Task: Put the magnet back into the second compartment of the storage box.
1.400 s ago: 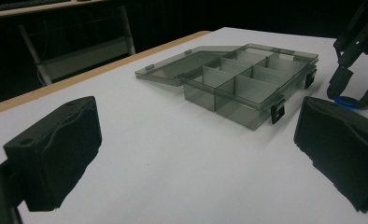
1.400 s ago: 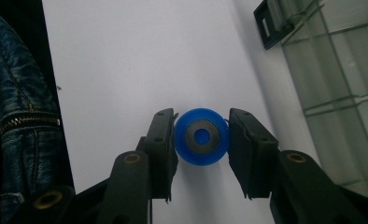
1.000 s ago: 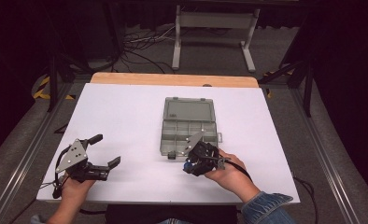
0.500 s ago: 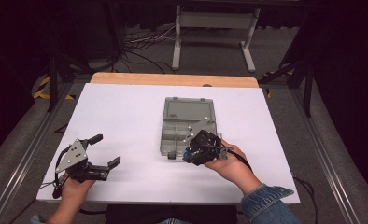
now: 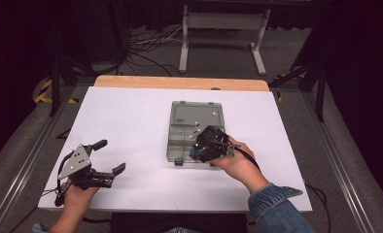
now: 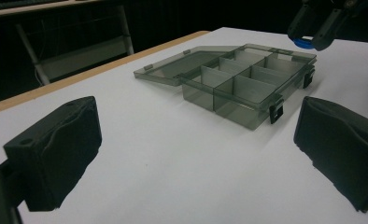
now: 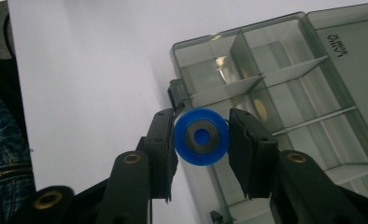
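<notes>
A grey translucent compartment box [image 5: 184,138] lies open in the middle of the white table, lid folded back flat. In the right gripper view its divided cells [image 7: 285,93] look empty. My right gripper [image 5: 198,150] hovers over the box's near right part, shut on a small blue round spool [image 7: 201,136] with a dark centre; the spool shows as a blue spot [image 6: 304,43] in the left gripper view. My left gripper [image 5: 113,156] rests open at the table's near left, nothing between its jaws, facing the box [image 6: 233,84].
The white table [image 5: 131,121] has a wooden strip [image 5: 180,82] along its far edge. Behind it stand a white metal frame [image 5: 223,29] and loose cables on the floor. Black latches [image 6: 275,112] stick out from the box's near side.
My right gripper has moved forward and up from the box's near edge to above its near right compartments, with the blue spool held. The left gripper has stayed still.
</notes>
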`<state>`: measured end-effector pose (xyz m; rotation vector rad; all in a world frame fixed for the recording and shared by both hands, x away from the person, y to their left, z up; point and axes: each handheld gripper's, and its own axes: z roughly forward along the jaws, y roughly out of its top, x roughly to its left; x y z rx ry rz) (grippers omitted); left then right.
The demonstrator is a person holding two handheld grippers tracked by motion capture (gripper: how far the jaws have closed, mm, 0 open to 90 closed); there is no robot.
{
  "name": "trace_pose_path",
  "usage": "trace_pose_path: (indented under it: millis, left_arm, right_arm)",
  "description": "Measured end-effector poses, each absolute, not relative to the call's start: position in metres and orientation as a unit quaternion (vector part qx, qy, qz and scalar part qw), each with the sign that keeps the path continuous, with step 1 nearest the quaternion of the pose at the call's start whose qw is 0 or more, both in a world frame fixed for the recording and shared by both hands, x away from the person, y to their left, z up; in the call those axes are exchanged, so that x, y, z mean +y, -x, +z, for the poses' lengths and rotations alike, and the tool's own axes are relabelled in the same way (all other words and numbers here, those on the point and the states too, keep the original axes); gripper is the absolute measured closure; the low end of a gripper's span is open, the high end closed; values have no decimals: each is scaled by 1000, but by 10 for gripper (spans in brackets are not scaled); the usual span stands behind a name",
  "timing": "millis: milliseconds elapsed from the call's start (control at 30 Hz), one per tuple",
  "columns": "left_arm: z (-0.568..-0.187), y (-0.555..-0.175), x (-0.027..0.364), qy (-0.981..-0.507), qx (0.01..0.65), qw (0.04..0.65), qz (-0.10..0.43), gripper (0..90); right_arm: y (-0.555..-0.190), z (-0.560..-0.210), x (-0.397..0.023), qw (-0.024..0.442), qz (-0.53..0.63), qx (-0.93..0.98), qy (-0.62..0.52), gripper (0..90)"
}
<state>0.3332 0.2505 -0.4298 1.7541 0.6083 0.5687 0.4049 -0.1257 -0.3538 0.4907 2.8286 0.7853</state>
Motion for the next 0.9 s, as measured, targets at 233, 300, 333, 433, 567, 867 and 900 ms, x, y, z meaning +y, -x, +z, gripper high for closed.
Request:
trace_pose_path:
  millis: [233, 300, 333, 433, 567, 867, 900]
  left_arm:
    - [-430, -334, 250, -747, 255, 564, 242, 17]
    - [-430, -334, 251, -748, 256, 563, 241, 17]
    - [-430, -334, 251, -745, 259, 566, 240, 17]
    - [-430, -334, 251, -745, 259, 566, 241, 17]
    - [-430, -334, 250, -748, 258, 564, 239, 17]
    - [-430, -335, 251, -747, 259, 564, 239, 17]
    - [-430, -335, 251, -747, 259, 564, 238, 17]
  right_arm:
    - [-421, -349, -121, 91, 264, 945, -173, 622]
    - [-424, -349, -119, 93, 262, 944, -175, 623]
    - [-429, -349, -118, 94, 263, 944, -177, 623]
    - [-433, -348, -117, 96, 265, 942, -182, 622]
    - [-443, -348, -117, 101, 266, 939, -190, 622]
    - [-463, -347, -119, 107, 270, 933, -212, 622]
    - [-466, -347, -120, 106, 270, 933, -215, 623]
